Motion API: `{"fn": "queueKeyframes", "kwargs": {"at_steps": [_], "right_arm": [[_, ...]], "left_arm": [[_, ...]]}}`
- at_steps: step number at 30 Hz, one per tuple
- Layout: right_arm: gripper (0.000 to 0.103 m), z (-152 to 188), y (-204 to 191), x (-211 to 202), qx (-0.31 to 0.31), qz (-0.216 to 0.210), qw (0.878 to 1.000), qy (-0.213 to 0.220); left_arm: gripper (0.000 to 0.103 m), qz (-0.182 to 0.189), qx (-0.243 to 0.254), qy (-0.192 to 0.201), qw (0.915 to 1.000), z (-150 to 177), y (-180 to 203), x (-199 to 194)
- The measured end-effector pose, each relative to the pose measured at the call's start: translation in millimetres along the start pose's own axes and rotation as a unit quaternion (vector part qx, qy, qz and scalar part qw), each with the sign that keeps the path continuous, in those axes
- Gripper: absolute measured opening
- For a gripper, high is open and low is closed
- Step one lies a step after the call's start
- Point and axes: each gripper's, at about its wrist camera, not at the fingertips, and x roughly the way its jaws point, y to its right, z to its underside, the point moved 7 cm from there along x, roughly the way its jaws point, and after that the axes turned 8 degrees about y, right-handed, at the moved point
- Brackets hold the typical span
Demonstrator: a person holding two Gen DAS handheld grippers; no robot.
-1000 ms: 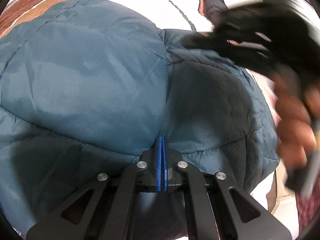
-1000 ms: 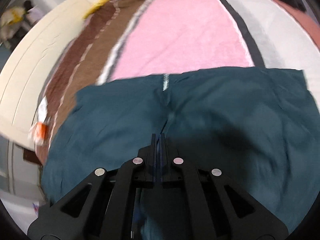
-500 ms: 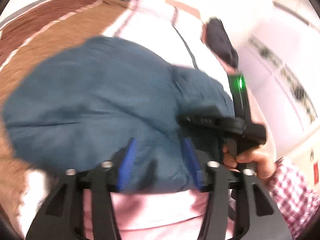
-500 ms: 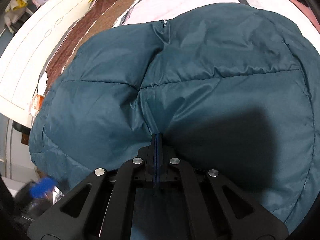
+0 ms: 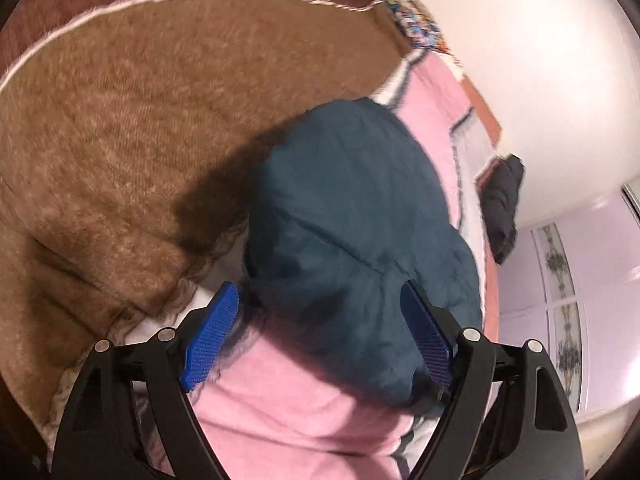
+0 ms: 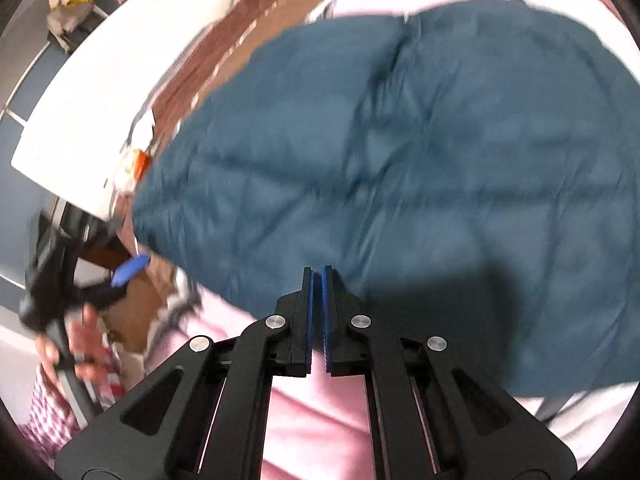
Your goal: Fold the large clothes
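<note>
The left gripper [image 5: 316, 332] has just opened its jaws wide and let go of the teal padded jacket [image 5: 352, 240], whose near edge now lies loose between the blue pads, untouched; so this fold looks laid down. The right gripper [image 6: 317, 312] is nearly closed with nothing between its pads, just at the jacket's near hem. The jacket lies ahead of both tools on the pink blanket [image 5: 288, 408], its long axis running away from the left gripper, the zipper end [image 6: 405, 18] far from the right one

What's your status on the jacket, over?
Left claw just opened wide, nothing gripped. Right claw shut, empty. Teal jacket lies folded on the pink blanket. Nothing in the way.
</note>
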Motion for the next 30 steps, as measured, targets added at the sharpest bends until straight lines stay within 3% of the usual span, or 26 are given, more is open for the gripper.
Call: {"fn": "queueKeyframes", "kwargs": {"at_steps": [5,10,12,13,15,17,21,27,30], "right_arm": [[0.0,5,15,22,0.01,0.021,0.999,-0.026],[0.0,3,31,34,0.066,-0.004,0.997,-0.038],[0.0,3,30,34,0.055,0.003,0.998,-0.036],[0.0,3,29,33,0.052,0.006,0.998,-0.036],[0.0,1,21,25,0.038,0.022,0.999,-0.029],[0.001,-2,8,9,0.016,0.031,0.999,-0.011],[0.001,3,-6,-19,-0.054,0.058,0.997,0.019],[0.001,9,12,13,-0.052,0.078,0.996,-0.005],[0.0,5,24,20,-0.045,0.071,0.996,-0.005]], "left_arm": [[0.08,0.005,-0.009,-0.015,0.9998,-2,0,35],[0.08,-0.002,-0.015,-0.017,0.9997,-1,-8,58],[0.055,0.026,-0.017,-0.016,0.9994,1,-4,63],[0.053,0.022,-0.006,-0.011,0.9997,-1,-1,61],[0.038,0.023,0.016,-0.004,0.9996,-1,2,57],[0.033,0.03,0.035,0.002,0.9989,-3,10,51],[0.03,0.051,0.057,0.012,0.997,-4,22,34],[0.028,0.075,0.095,0.028,0.9923,3,49,8],[0.028,0.084,0.138,0.037,0.9862,14,76,-4]]}}
